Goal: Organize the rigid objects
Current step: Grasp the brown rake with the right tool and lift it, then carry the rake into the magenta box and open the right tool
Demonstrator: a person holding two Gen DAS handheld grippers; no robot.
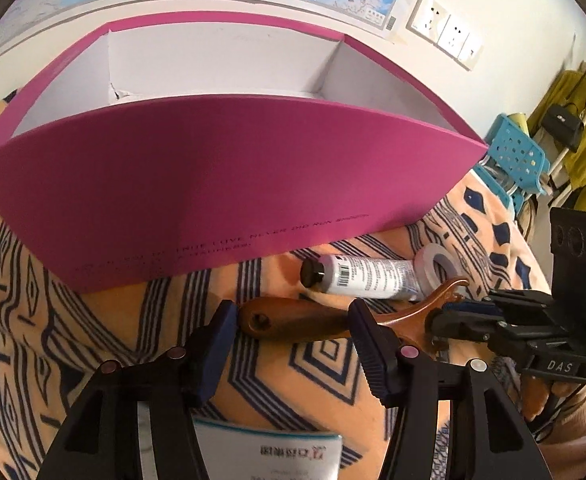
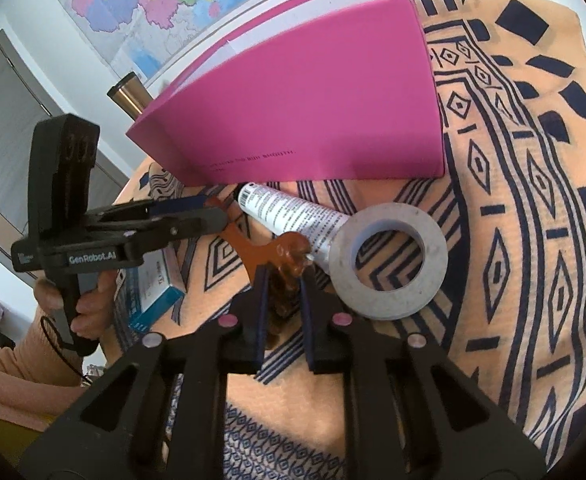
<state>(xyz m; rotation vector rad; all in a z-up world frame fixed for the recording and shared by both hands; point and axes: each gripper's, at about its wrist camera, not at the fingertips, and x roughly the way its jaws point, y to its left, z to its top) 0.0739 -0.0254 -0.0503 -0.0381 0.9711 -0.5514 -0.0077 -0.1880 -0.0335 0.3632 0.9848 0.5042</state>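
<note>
A brown paintbrush (image 1: 305,318) lies on the patterned cloth before a pink box (image 1: 229,168). My left gripper (image 1: 293,316) is open, its jaws either side of the brush handle. My right gripper (image 2: 285,280) is shut on the brush's bristle end (image 2: 289,256); it also shows in the left wrist view (image 1: 449,312). A white tube (image 1: 369,276) with a black cap and a grey tape roll (image 2: 389,260) lie beside the brush. The box (image 2: 305,104) is open-topped with a white inside.
A blue-and-white card box (image 1: 269,456) lies under my left gripper, also in the right wrist view (image 2: 153,284). A metal tumbler (image 2: 129,96) stands behind the pink box. A blue plastic stool (image 1: 517,156) stands off the table's right edge.
</note>
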